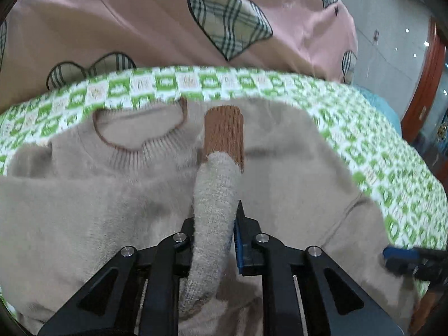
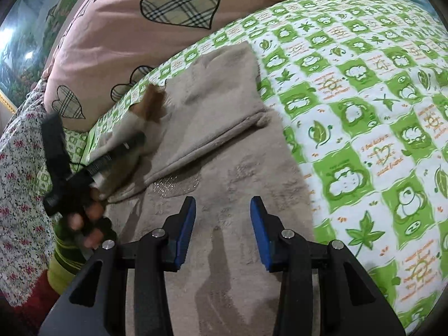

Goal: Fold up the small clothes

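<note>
A small beige fuzzy sweater (image 1: 280, 173) lies flat on a green and white patterned sheet (image 1: 392, 151), neckline (image 1: 140, 128) at the far left. My left gripper (image 1: 215, 224) is shut on the sweater's sleeve (image 1: 215, 196), whose brown ribbed cuff (image 1: 224, 134) points away over the body. In the right wrist view the sweater (image 2: 224, 168) has one side folded over, and the left gripper (image 2: 123, 145) holds the sleeve at the left. My right gripper (image 2: 222, 212) is open and empty just above the sweater's body. It shows blurred in the left wrist view (image 1: 406, 260).
A pink quilt with plaid hearts (image 1: 196, 28) is piled along the far side of the bed, also in the right wrist view (image 2: 140, 28). The person's floral sleeve (image 2: 19, 168) and hand are at the left. A tiled floor and wooden frame (image 1: 425, 84) lie beyond the bed.
</note>
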Tool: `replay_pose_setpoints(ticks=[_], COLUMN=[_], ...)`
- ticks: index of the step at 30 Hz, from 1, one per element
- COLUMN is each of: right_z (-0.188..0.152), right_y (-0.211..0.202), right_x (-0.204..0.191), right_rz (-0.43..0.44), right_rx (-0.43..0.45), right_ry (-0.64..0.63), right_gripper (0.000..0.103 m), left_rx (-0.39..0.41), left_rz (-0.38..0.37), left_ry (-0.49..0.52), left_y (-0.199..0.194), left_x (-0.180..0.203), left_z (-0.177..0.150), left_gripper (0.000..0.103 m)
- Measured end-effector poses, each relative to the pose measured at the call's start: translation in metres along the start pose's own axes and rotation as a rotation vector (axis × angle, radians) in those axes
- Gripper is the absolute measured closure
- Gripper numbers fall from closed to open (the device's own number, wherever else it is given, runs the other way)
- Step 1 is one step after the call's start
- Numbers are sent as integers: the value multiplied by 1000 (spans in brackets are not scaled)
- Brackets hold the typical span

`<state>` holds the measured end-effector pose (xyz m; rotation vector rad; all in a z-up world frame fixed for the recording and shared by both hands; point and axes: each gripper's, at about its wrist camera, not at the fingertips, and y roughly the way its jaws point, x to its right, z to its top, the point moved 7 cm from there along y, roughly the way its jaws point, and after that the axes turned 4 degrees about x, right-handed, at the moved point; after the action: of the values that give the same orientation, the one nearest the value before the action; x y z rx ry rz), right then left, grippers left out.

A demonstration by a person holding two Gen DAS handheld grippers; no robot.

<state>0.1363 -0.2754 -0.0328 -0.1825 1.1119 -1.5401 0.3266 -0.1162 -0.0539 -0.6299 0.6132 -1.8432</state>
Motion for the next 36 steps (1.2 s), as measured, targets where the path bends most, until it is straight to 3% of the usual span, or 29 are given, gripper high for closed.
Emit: replay_pose_setpoints(ticks=[1, 3, 5, 11, 17, 21, 25, 27, 28, 34, 36], right_z=[1, 5, 11, 34, 64, 75, 73, 71, 73, 110, 105], right_y=[-1, 0, 2, 28, 72, 108, 142, 152, 150, 58, 41], right_x=[0, -3, -9, -39, -74, -100, -101, -103, -105, -101, -81], right_rz=[3, 12, 25, 89, 151, 190, 149, 177, 186, 320, 263], right_rx=[2, 5, 9, 12, -11, -63, -136, -160, -151, 181, 222], right_ry=[2, 0, -6, -27, -36, -45, -23, -5, -8, 4, -7], right_gripper=[61, 61, 61, 61, 61, 61, 61, 81, 96, 97, 98], left_rx=[-8, -4, 21, 56, 51, 7, -42, -60, -64, -49, -49], left_rz=[-12, -19, 8, 110, 332, 442, 458, 465, 477, 519, 509], left_ry=[-2, 5, 17, -55, -212, -319, -381, -382, -373, -370, -378], left_y=[-4, -19, -38, -98, -140, -142, -129, -123, -120, -114, -112], left_x=[0, 2, -1, -45, -140, -193, -215, -217, -217, -215, -214], left_z=[-4, -9, -16, -44, -84, -100, -110, -111, -109, -97, -98], left_gripper=[75, 49, 41, 36, 36, 36, 36, 36, 36, 36, 35])
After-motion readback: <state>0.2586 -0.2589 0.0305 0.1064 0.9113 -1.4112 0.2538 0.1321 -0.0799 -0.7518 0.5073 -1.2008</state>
